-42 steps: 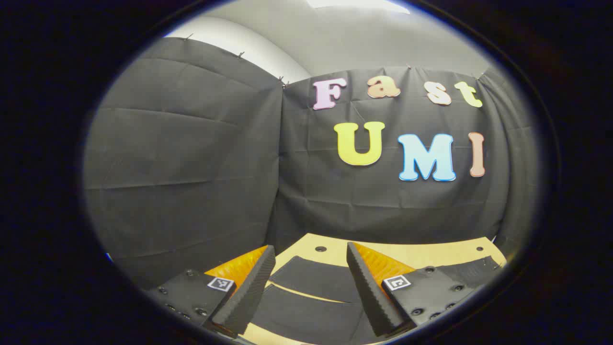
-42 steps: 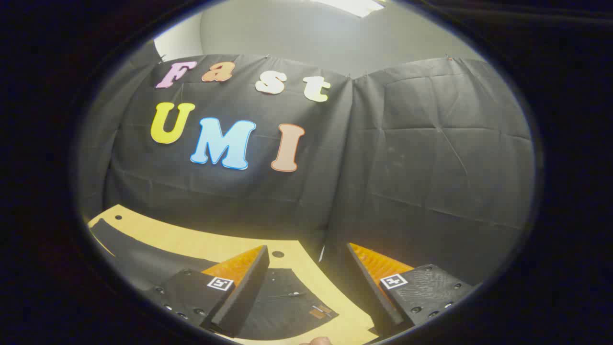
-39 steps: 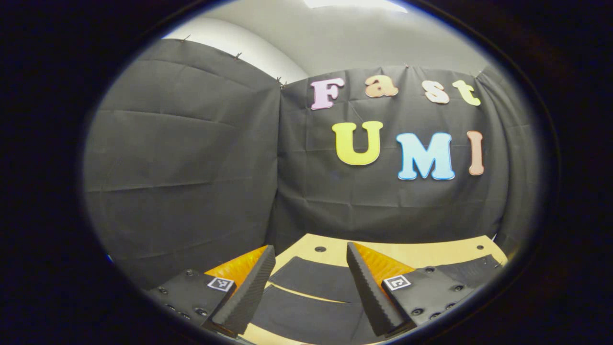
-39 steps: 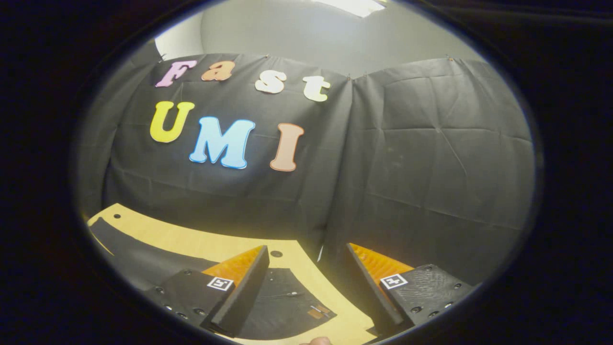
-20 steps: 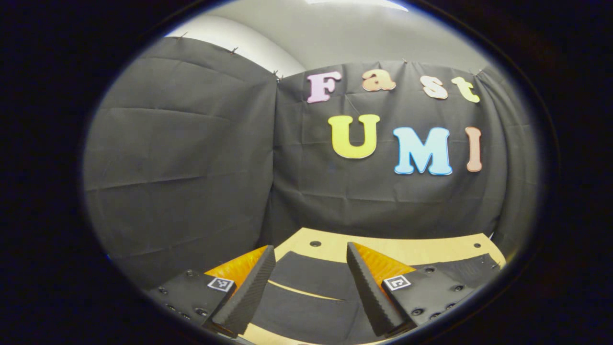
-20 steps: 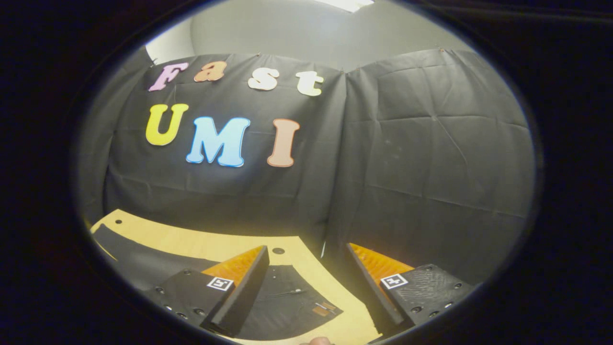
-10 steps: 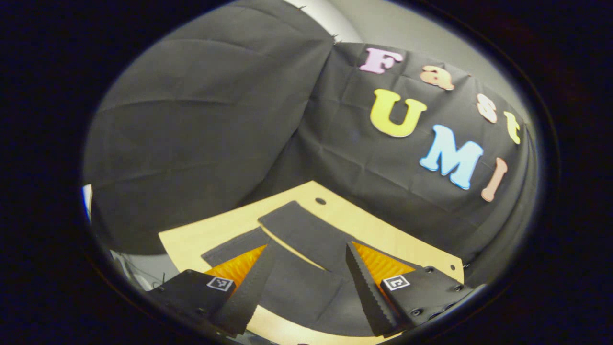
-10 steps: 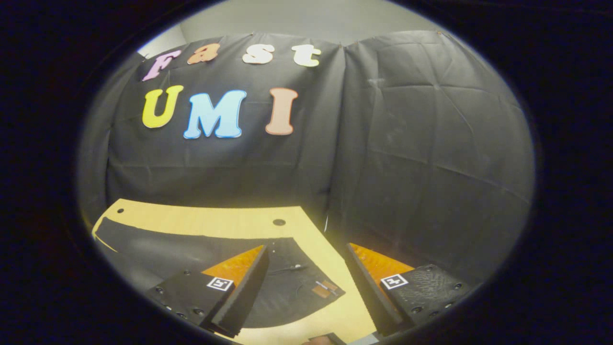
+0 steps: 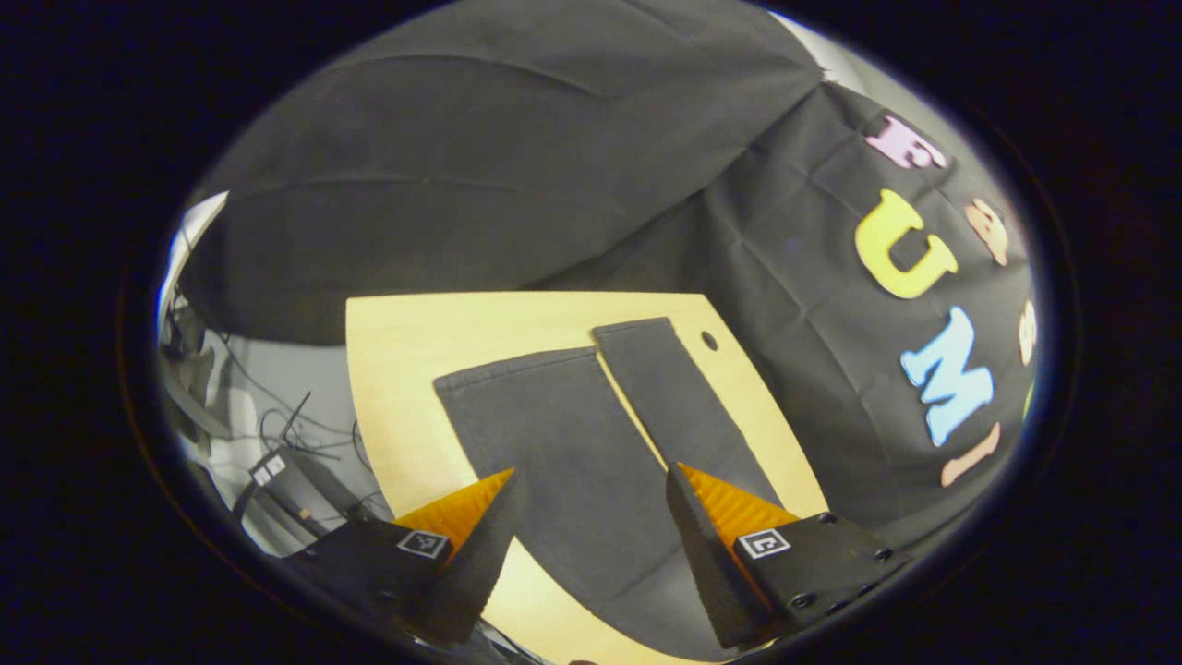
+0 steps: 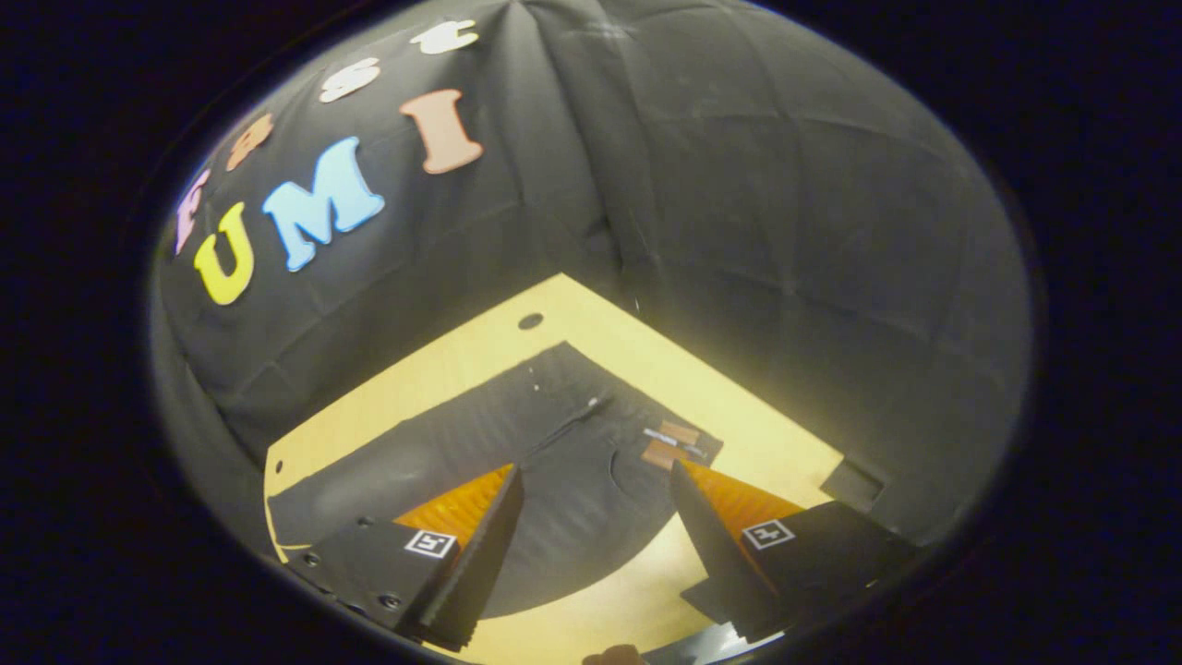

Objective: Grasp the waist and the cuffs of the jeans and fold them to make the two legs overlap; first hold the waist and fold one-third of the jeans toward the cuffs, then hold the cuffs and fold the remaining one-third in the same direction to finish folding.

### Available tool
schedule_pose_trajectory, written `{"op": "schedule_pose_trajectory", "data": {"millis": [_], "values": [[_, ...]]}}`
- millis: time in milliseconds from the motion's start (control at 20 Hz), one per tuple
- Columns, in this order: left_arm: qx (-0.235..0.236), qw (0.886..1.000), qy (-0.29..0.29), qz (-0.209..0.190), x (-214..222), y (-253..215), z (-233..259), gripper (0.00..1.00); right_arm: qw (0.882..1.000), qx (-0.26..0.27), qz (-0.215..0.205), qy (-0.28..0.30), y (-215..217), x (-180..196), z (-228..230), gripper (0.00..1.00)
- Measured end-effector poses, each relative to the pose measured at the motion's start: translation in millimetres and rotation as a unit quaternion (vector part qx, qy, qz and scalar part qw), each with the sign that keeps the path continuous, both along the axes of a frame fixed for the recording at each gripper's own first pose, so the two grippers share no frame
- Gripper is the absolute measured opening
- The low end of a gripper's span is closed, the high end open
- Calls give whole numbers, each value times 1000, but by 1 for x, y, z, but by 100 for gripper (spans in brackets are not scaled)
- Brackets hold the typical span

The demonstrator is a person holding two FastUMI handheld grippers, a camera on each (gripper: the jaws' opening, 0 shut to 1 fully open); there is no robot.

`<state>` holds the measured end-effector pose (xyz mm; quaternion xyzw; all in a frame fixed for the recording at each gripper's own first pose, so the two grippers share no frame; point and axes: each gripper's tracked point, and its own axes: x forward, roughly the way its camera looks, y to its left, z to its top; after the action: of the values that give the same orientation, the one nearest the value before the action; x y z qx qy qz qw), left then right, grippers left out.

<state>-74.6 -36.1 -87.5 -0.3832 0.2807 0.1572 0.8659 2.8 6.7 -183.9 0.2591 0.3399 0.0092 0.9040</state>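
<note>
dark denim jeans (image 9: 591,443) flat, unfolded on light wooden table (image 9: 416,369) | legs apart, no fold done | left gripper (image 9: 591,545) agape over cuffs | right gripper (image 10: 596,531) agape over waist | all folds left

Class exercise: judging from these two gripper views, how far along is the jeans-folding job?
Nothing is folded yet: the jeans lie flat on the table, their two legs side by side, not overlapping. Both tongs are open above the cloth, the left tongs over the legs, the right tongs over the waist. Every fold remains.
</note>
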Motion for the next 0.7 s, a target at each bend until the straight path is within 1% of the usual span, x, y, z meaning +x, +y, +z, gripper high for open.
{"op": "schedule_pose_trajectory", "data": {"millis": [100,200,300,350,500,700], "values": [[-31,999,25,24,-1,0,-6,98,999,33,-7,36,8,2,-20,96],[-67,995,51,45,-4,0,-7,98,995,67,-20,75,13,0,-37,96],[-97,990,79,64,-8,-2,-8,99,988,86,-28,124,18,-8,-58,96],[-111,987,88,73,-8,-4,-10,99,986,93,-30,138,20,-10,-65,96],[-138,980,108,91,3,-8,-17,99,978,124,-33,165,27,-13,-75,96],[-156,977,106,97,18,-4,-32,99,972,140,-52,183,23,-11,-86,97]]}}
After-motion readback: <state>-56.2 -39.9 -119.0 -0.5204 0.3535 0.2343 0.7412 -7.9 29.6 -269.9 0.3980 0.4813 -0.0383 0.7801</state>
